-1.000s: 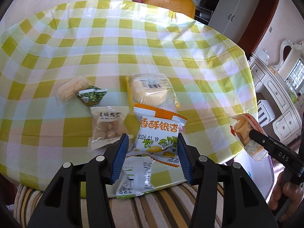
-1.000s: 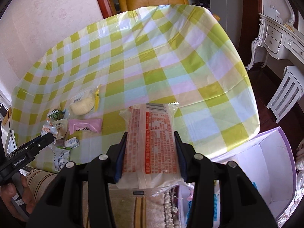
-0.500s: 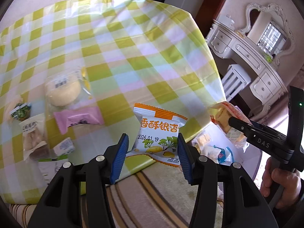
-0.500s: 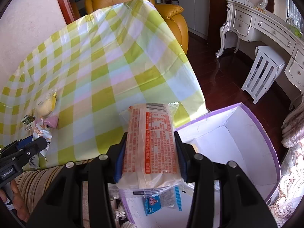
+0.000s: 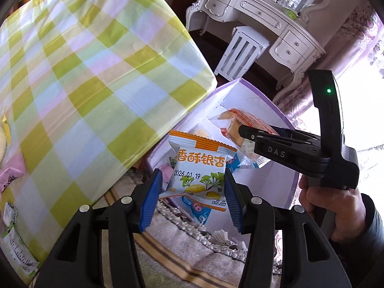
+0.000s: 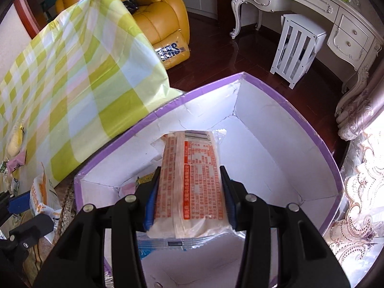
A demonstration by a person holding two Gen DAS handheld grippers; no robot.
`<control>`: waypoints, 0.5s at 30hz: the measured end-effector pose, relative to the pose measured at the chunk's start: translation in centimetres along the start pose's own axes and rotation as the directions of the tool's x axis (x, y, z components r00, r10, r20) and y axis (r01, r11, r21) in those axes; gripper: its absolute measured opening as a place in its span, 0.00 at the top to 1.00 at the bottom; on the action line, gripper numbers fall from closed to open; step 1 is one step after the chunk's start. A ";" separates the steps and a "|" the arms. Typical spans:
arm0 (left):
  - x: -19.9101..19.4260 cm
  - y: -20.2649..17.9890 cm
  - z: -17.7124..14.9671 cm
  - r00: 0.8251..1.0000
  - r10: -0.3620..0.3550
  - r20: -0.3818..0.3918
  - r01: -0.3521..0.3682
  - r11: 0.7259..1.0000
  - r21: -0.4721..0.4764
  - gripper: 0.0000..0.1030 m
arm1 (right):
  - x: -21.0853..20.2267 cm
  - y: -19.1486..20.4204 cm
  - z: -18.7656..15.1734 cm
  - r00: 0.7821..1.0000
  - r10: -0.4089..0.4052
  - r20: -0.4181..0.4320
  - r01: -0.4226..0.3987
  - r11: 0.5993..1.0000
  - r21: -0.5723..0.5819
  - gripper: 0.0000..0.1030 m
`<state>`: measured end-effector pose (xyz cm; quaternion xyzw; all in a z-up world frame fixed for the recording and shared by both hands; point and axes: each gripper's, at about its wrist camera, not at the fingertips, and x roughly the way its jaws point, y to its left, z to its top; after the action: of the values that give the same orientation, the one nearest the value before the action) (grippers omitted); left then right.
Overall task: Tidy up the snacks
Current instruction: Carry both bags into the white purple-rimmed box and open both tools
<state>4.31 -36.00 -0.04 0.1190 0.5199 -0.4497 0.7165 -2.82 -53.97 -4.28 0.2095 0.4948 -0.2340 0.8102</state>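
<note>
Your right gripper (image 6: pixel 189 194) clamps a long cracker pack (image 6: pixel 192 180) over the purple-rimmed box (image 6: pixel 283 103), your left gripper (image 5: pixel 192 196) pinches an orange-topped snack pouch (image 5: pixel 199 168) at that box's near edge; several packets lie beneath in the box, more wait on the checked table (image 5: pixel 72 84) off to the left.

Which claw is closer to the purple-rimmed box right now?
Right. The right claw holds its red-printed packet over the box interior; the left claw, gripping the orange-topped packet, is nearer its table-side edge.

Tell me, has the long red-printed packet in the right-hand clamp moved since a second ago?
Yes. The red-printed packet, clamped in the right gripper, was over the checked tablecloth then; now it is past the table's edge, over the purple-rimmed box.
</note>
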 end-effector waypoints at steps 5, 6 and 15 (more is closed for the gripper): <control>1.9 -1.5 0.5 0.998 -0.031 -0.054 0.034 0.999 0.041 0.52 | 1.0 -1.4 -0.4 0.999 -0.030 -0.027 0.031 0.999 0.033 0.56; 2.3 -1.6 0.6 0.997 -0.038 -0.067 0.041 0.998 0.044 0.52 | 1.3 -1.6 -0.5 0.999 -0.037 -0.035 0.038 0.999 0.039 0.56; 4.7 -2.2 0.9 0.987 -0.054 -0.152 0.064 0.996 0.066 0.51 | 3.1 -2.7 -1.4 0.994 -0.053 -0.096 0.061 0.996 0.072 0.55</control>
<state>3.44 -40.28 -3.00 0.1624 0.5591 -0.4788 0.6571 -4.13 -55.86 -7.90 0.2362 0.5290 -0.2653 0.7707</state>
